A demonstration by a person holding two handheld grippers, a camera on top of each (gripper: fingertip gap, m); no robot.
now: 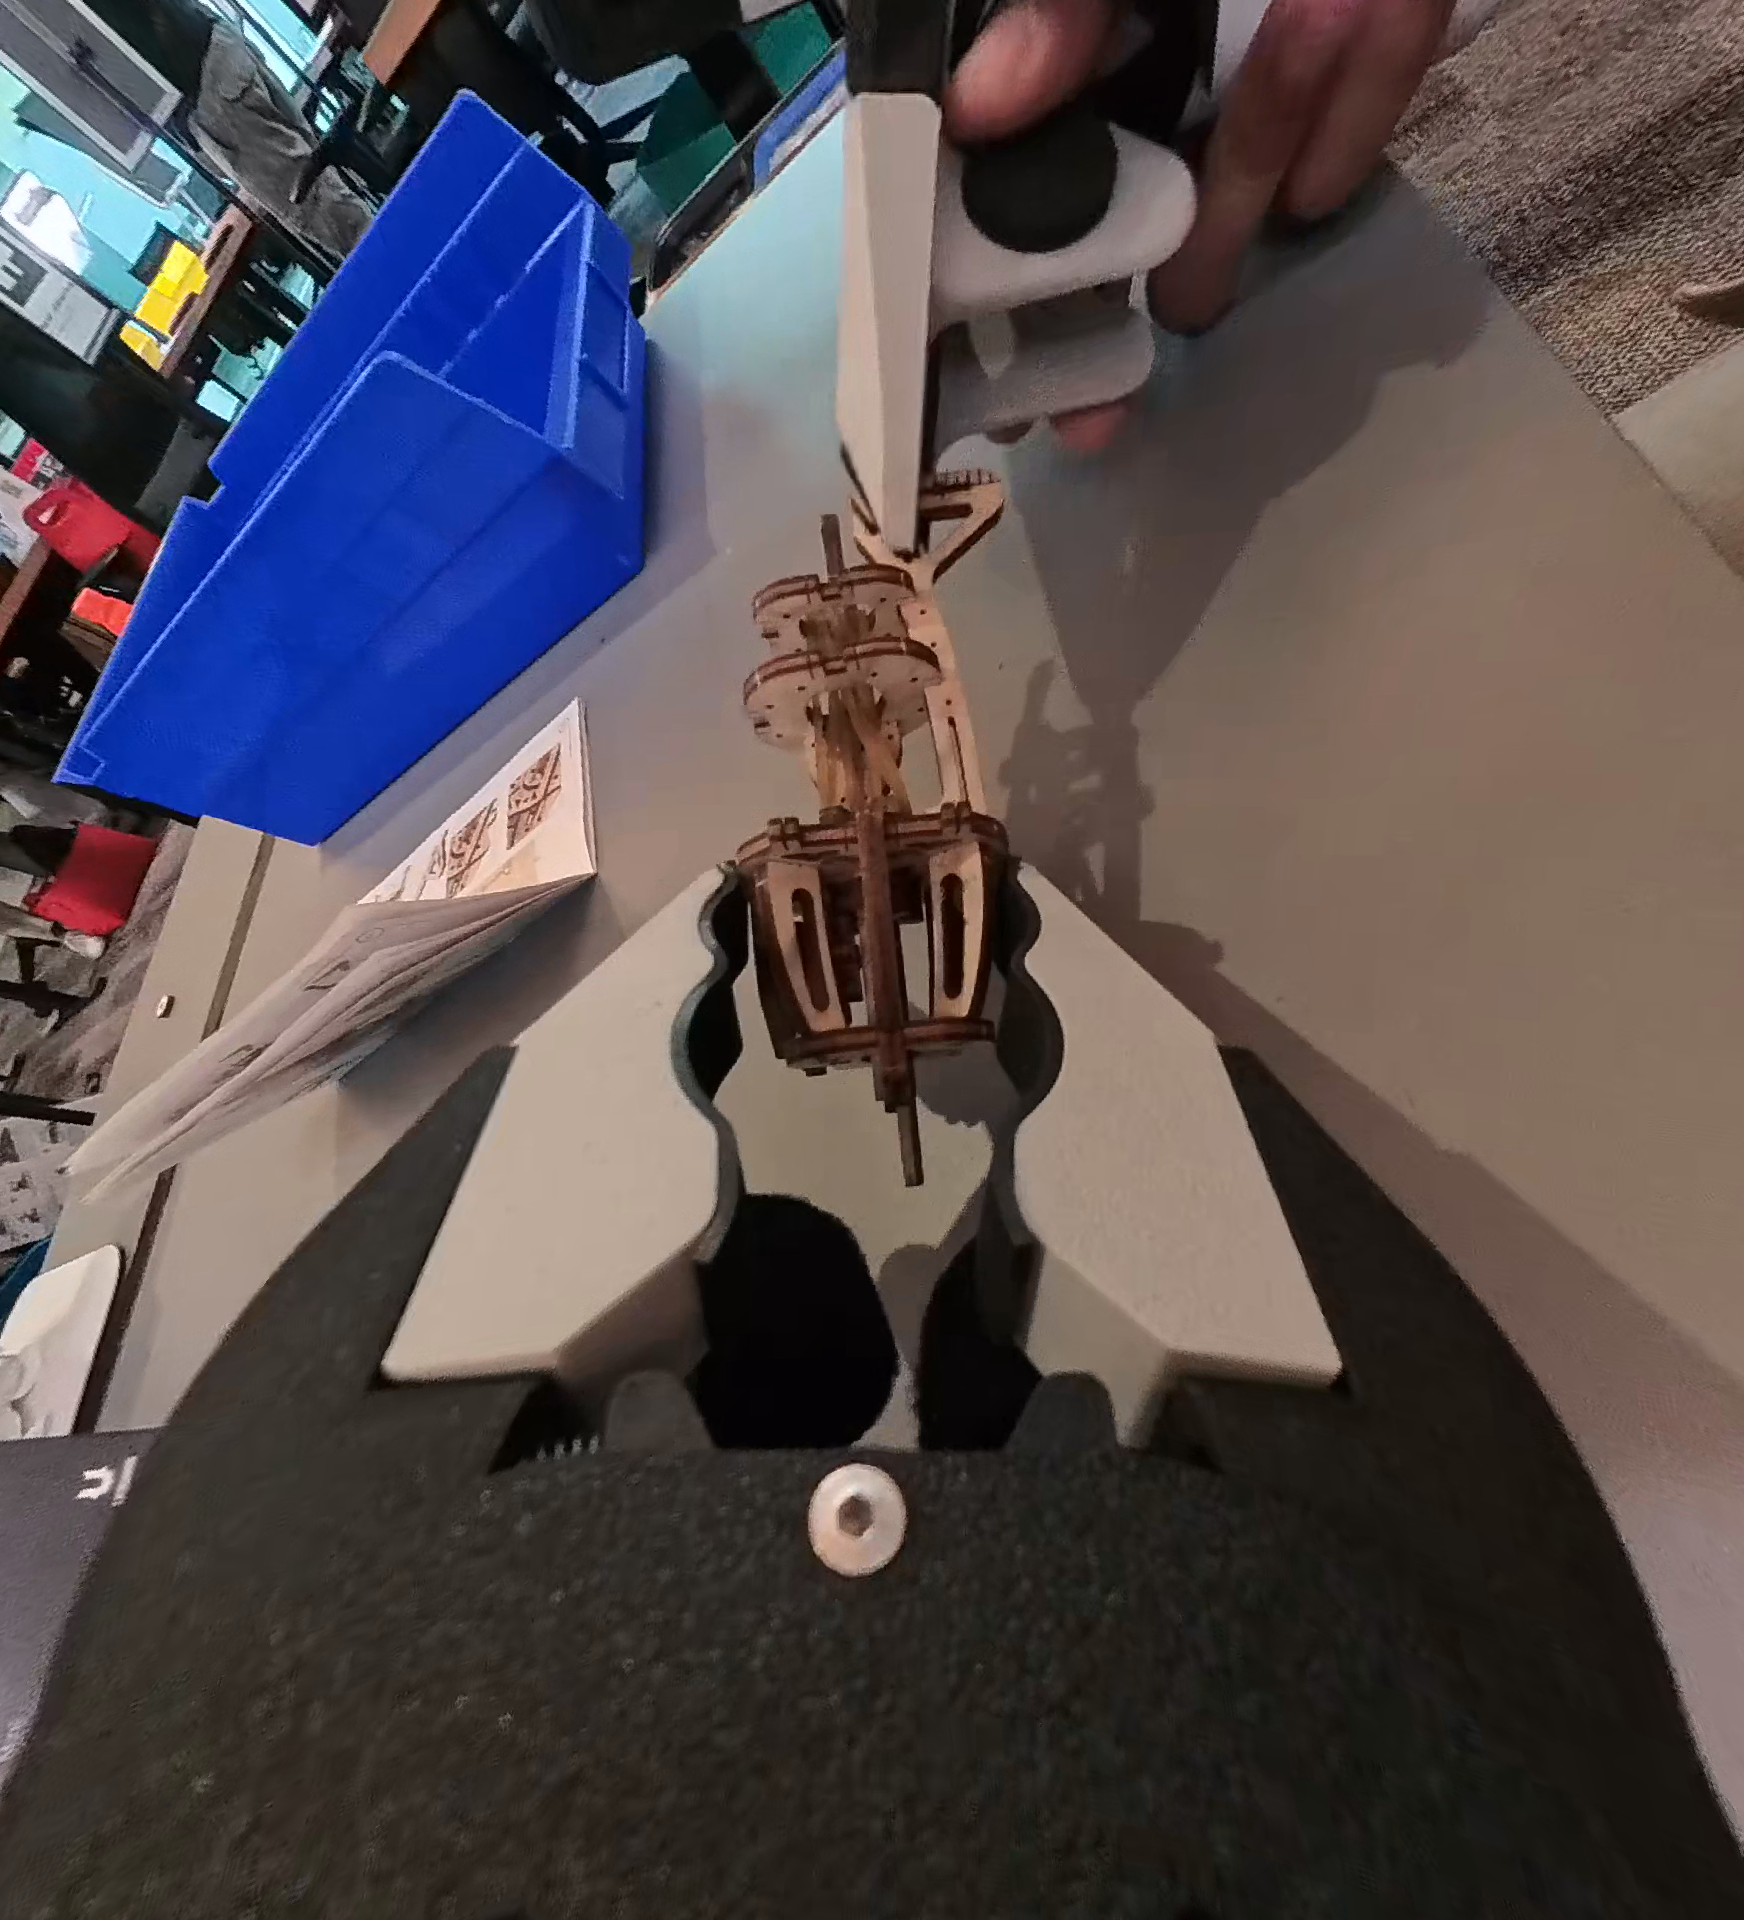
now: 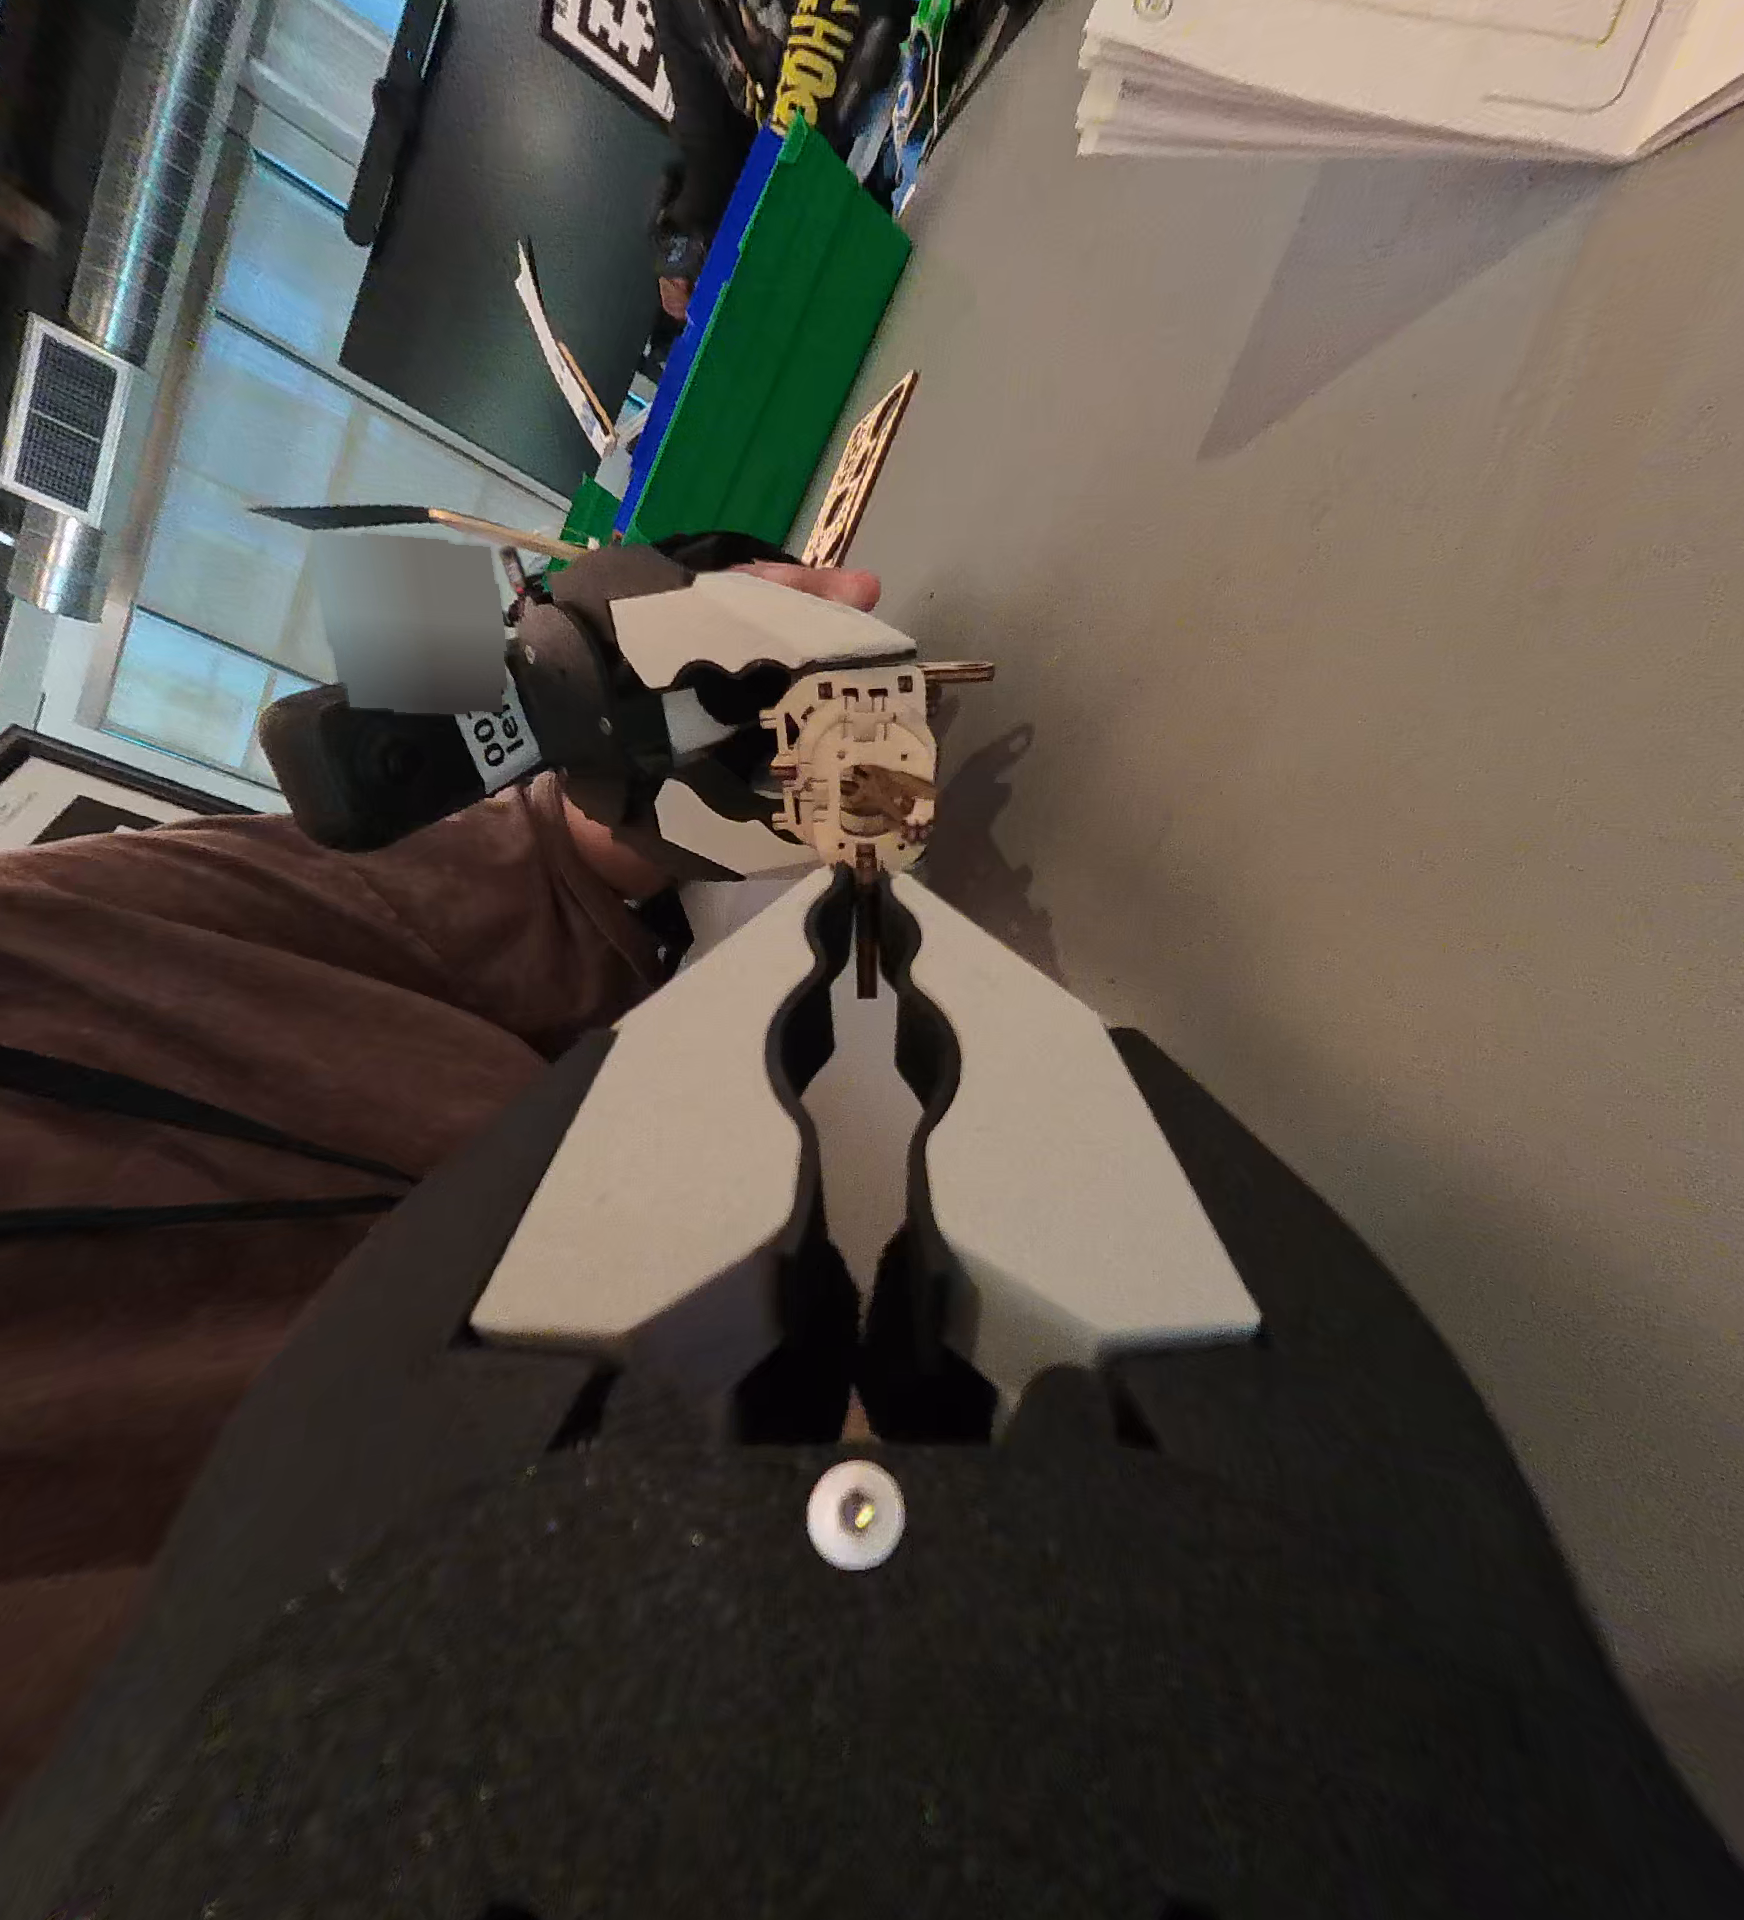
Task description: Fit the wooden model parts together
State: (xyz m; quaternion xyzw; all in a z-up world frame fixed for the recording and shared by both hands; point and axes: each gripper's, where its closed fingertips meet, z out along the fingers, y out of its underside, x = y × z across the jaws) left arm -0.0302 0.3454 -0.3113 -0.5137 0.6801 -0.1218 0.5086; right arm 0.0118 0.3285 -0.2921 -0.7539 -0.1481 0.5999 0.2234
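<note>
Left gripper (image 1: pixel 873 935) clamped the barrel end of the wooden model (image 1: pixel 873 790) between its fingers; right gripper (image 2: pixel 860 883) pinched a thin wooden pin (image 2: pixel 865 951) at its far end — held over the grey table (image 1: pixel 1367 831). Blue bin (image 1: pixel 380 582) and leaflet (image 1: pixel 411 935) lay beside.

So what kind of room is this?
Probably a workshop or lab. A wooden model is being built over a grey table, with a blue bin and an instruction booklet beside it, and cluttered shelves behind.
</note>
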